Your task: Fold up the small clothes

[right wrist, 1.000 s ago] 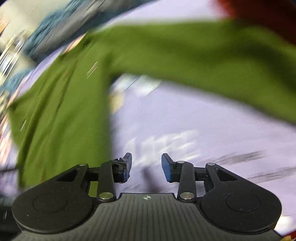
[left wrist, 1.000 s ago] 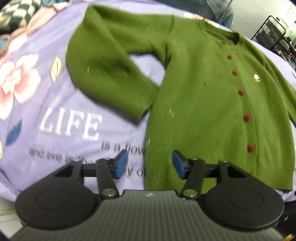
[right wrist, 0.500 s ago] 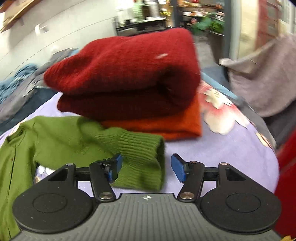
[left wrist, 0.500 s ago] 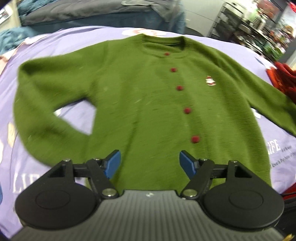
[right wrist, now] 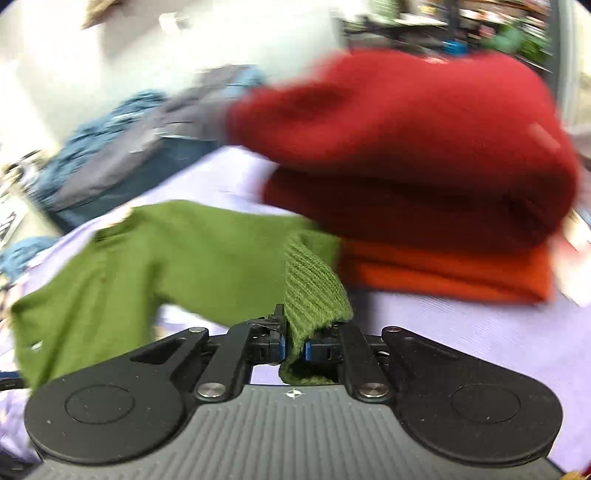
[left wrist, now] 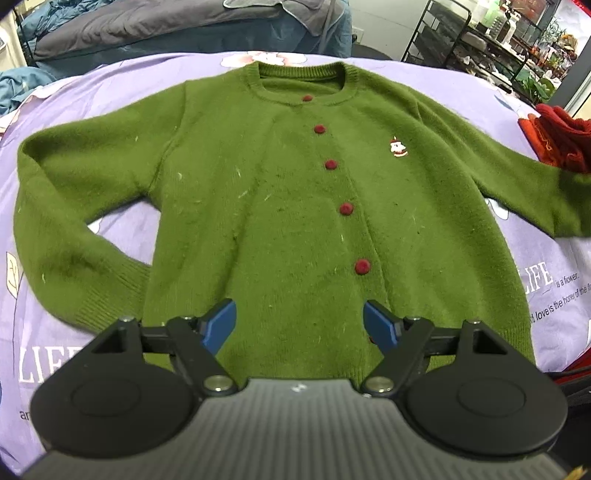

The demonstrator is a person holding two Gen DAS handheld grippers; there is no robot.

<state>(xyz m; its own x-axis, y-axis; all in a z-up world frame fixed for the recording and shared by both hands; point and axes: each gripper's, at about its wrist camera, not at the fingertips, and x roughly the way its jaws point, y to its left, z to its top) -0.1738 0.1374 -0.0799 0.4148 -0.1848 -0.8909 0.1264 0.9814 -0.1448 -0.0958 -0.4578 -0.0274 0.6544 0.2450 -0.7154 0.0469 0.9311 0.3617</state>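
Note:
A green cardigan (left wrist: pixel 280 206) with red buttons lies flat, front up, on a purple sheet (left wrist: pixel 110 85). Its left sleeve is bent down beside the body; its right sleeve stretches out to the right. My left gripper (left wrist: pixel 299 325) is open and empty, above the cardigan's bottom hem. My right gripper (right wrist: pixel 294 347) is shut on the ribbed cuff (right wrist: pixel 314 291) of the right sleeve, and the rest of the cardigan (right wrist: pixel 110 266) trails off to the left in the blurred right wrist view.
A stack of folded red and orange sweaters (right wrist: pixel 424 184) sits just behind the held cuff; it also shows at the right edge of the left wrist view (left wrist: pixel 554 136). Blue and grey bedding (left wrist: pixel 166 26) lies beyond the sheet. A metal shelf rack (left wrist: pixel 480 40) stands far right.
My right gripper swung over to the sleeve cuff and closed on it. My left gripper moved from the cardigan's left side to the middle of its hem and stayed open.

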